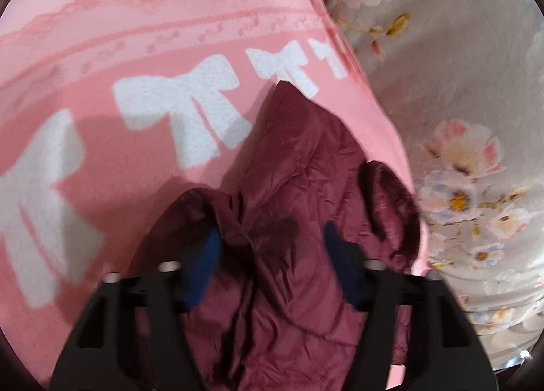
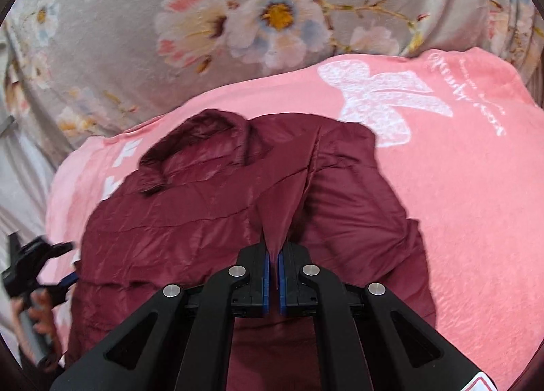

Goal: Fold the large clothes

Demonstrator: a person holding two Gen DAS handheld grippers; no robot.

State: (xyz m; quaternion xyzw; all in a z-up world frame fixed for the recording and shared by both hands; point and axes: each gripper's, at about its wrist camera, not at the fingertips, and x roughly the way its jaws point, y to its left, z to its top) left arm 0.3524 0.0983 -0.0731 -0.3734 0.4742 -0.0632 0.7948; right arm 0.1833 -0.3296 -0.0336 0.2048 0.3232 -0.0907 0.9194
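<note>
A crumpled maroon quilted jacket (image 2: 210,207) lies on a pink bow-print blanket (image 2: 476,187). The right gripper (image 2: 274,255) pinches a fold of it; the left gripper (image 1: 272,244) straddles the fabric, part-open, its pads apart.

- The maroon jacket (image 2: 204,207) is made of a thin, quilted cloth with a slight sheen; fine creases are seen all over it.
- The pink blanket (image 2: 476,214) is a soft, fleecy cloth, matt, with white bows (image 1: 183,102) of a fuzzier nap woven in.
- The grey flowered sheet (image 2: 136,51) is a smooth printed cloth with a faint satin gloss.
- The right claw (image 2: 274,267) is built of matt black plastic, with smooth blue pads (image 2: 266,275) and shiny metal pins (image 2: 237,270).
- The left claw (image 1: 270,241) is made of the same matt black plastic, with blue pads (image 1: 210,248).
</note>
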